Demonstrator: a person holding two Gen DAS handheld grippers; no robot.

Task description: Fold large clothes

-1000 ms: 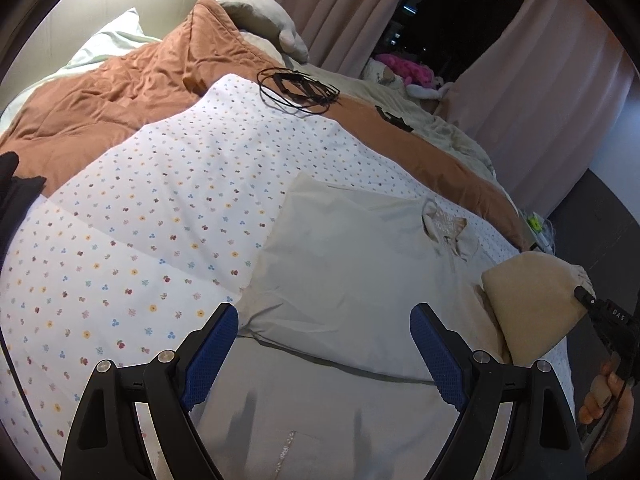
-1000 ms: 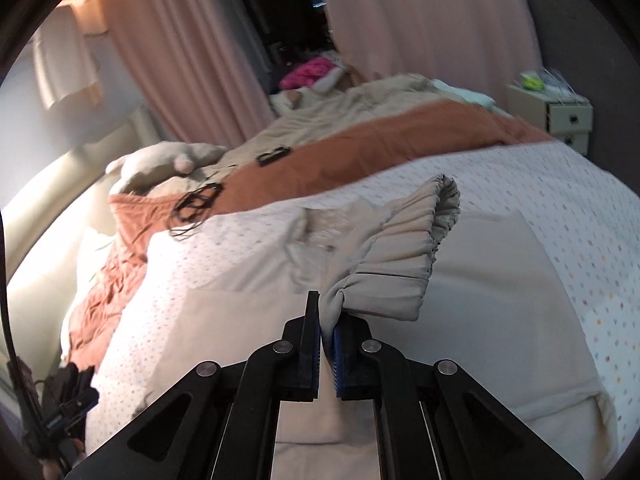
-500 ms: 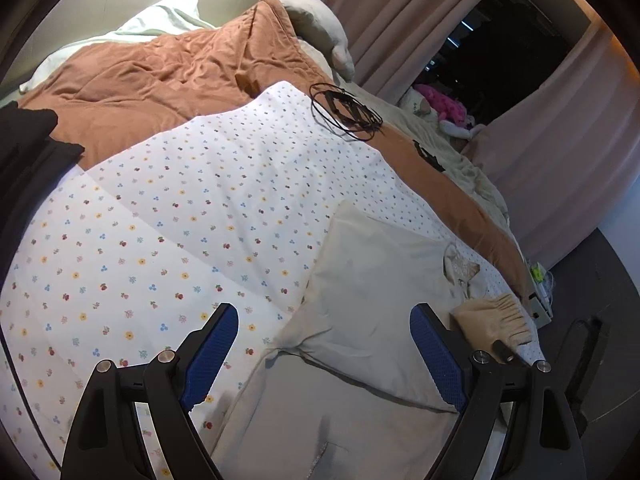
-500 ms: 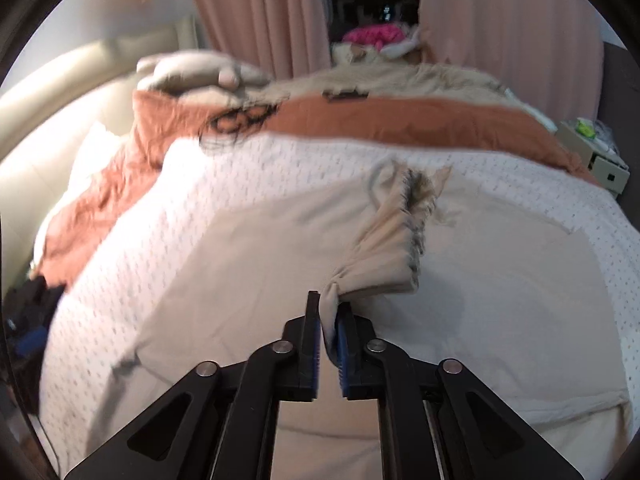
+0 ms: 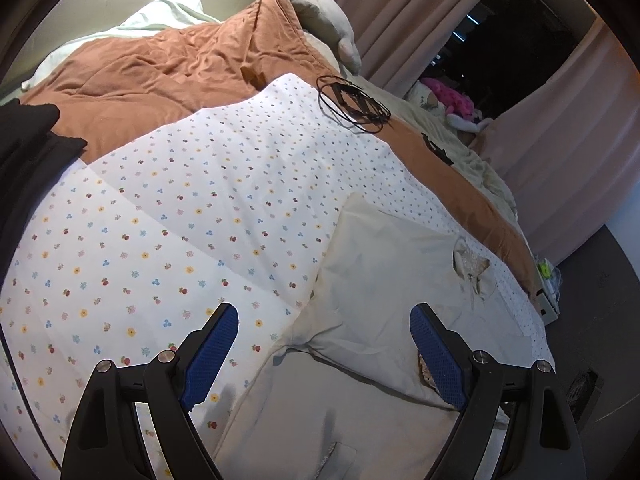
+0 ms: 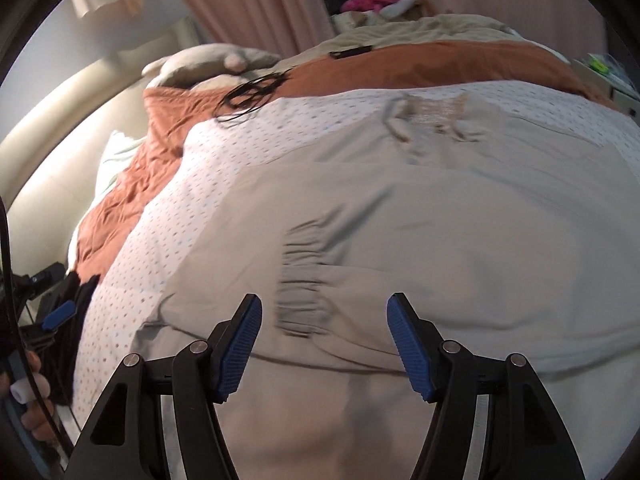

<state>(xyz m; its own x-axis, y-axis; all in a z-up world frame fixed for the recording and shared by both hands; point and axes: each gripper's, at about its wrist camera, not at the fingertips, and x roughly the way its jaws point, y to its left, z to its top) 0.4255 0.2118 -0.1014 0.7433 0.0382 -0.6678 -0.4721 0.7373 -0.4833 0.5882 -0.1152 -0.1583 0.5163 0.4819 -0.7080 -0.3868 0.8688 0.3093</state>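
A large beige garment (image 6: 460, 216) lies spread on the flowered white bedsheet (image 5: 168, 216). Its sleeve is folded across the body, and the gathered cuff (image 6: 300, 280) rests flat just ahead of my right gripper (image 6: 324, 344), which is open and empty. The collar (image 6: 432, 112) lies at the far side. In the left wrist view the garment (image 5: 384, 280) fills the lower right. My left gripper (image 5: 324, 352) is open and empty above the garment's near left edge.
A rust-brown quilt (image 5: 160, 76) covers the bed's far side. A coiled black cable (image 5: 352, 104) lies on the sheet's far edge. Dark clothing (image 5: 28, 140) sits at the left. A bedside cabinet (image 5: 548, 292) stands beyond the bed. Pink curtains (image 6: 256, 4) hang behind.
My right gripper carried the sleeve cuff across the garment, lowered it and opened, leaving the cuff lying flat. The left gripper stayed open and shifted slightly.
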